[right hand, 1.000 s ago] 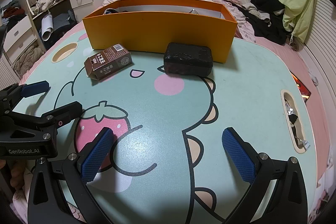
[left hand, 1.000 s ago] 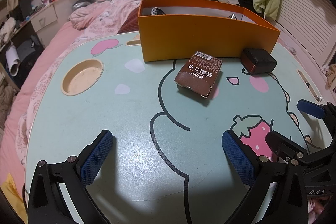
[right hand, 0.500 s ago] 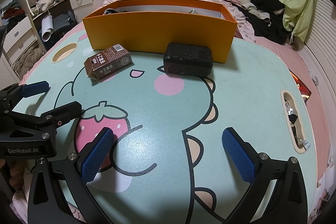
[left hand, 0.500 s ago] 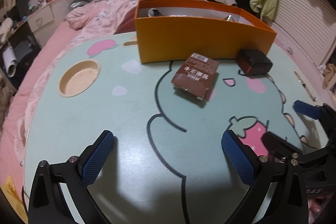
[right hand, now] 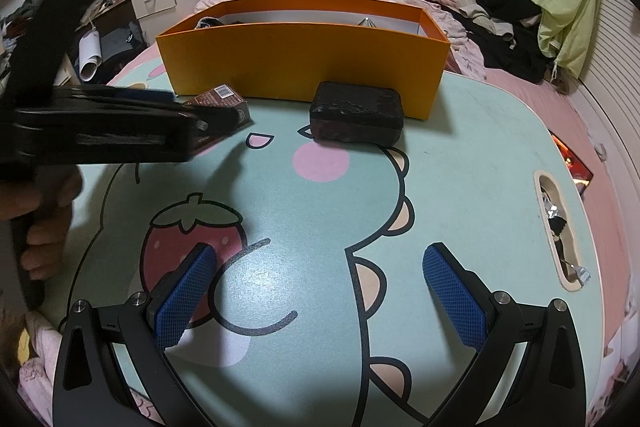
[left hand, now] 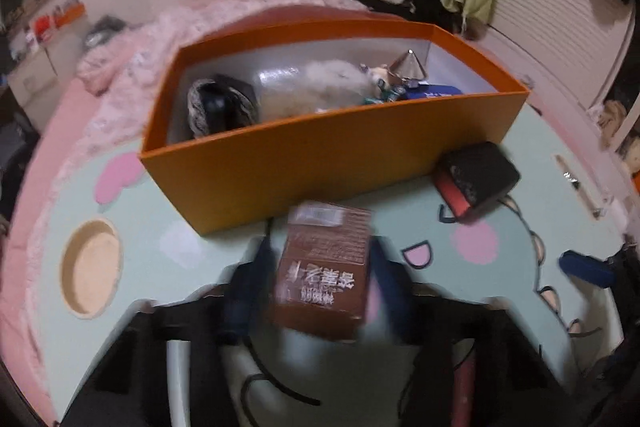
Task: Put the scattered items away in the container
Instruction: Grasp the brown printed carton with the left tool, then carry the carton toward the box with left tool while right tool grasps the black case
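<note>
One black block [right hand: 357, 118] beside orange box [right hand: 300, 61]

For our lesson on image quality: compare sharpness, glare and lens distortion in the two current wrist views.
Left wrist view: motion-blurred throughout, worst on the brown printed carton between the left tool as its jaws close; straight orange cardboard box walls bow. Right wrist view: sharp, with soft glare on the mint cartoon tabletop; only the passing left tool smears; the open right tool stays crisp.

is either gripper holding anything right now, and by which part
The left gripper is closing around the brown carton, one finger on each long side; a firm grip cannot be told. The right gripper is open, holding nothing.
</note>
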Demonstrator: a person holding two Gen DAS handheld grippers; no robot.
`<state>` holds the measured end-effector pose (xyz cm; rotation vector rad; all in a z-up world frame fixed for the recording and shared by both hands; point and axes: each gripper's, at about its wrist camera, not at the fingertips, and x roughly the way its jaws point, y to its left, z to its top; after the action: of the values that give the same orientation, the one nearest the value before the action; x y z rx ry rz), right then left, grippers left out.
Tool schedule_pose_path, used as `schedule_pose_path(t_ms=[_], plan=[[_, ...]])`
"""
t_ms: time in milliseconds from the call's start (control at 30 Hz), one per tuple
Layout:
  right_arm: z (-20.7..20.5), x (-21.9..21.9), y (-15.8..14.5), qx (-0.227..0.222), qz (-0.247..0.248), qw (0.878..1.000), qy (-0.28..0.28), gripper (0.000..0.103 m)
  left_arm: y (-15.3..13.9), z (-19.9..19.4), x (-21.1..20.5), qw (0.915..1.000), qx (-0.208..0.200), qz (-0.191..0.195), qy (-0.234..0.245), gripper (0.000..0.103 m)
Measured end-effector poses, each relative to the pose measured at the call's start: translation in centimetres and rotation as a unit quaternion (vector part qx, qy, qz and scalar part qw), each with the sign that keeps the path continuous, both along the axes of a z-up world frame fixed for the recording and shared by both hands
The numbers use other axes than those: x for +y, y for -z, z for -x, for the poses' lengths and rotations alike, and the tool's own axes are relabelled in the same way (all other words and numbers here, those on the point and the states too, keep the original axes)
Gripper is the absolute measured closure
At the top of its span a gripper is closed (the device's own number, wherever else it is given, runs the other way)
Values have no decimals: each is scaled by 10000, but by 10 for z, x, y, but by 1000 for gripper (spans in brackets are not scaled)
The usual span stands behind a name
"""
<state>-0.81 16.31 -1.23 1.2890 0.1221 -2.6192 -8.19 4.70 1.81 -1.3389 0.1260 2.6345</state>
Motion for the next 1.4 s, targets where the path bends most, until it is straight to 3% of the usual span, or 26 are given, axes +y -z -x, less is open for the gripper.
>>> schedule_pose_path(t_ms=[100,333,467,567,633,967,1000,1033,1067,1133,1400], plan=[[0,1,0,3,11,10000,14,0,-8,-13,-11,9994,66,-350,-25,64],[1,6,-2,24,138,9998,138,0,-20,-69,-36,9961,454,-636,-399,64],[6,24,-9,-32,751,9967,316,0,-14,-94,-37,9959,534,-596,-420,64],[22,42,-16,-229,1430,9874,644,0,-12,-95,-34,9958,520,-664,-368,64],[36,46,-24,-222,1573,9841,791,0,-13,-96,-32,9958,547,-651,-334,64],[97,7,-19,-332,363,9974,528,4,-15,-100,-31,9956,553,-682,-329,64],[100,1,-17,-341,253,9979,487,14,-15,-100,-32,9955,559,-685,-332,64],[102,-2,-14,-392,164,9981,451,32,-16,-100,-33,9954,573,-682,-338,64],[103,-5,-9,-462,46,9981,407,40,-16,-101,-34,9954,579,-683,-345,64],[94,-9,-9,-257,-198,9991,275,42,-17,-101,-37,9951,591,-701,-364,64],[31,-6,-21,14,387,9992,-111,42,-36,-96,-46,9937,701,-797,-367,64]])
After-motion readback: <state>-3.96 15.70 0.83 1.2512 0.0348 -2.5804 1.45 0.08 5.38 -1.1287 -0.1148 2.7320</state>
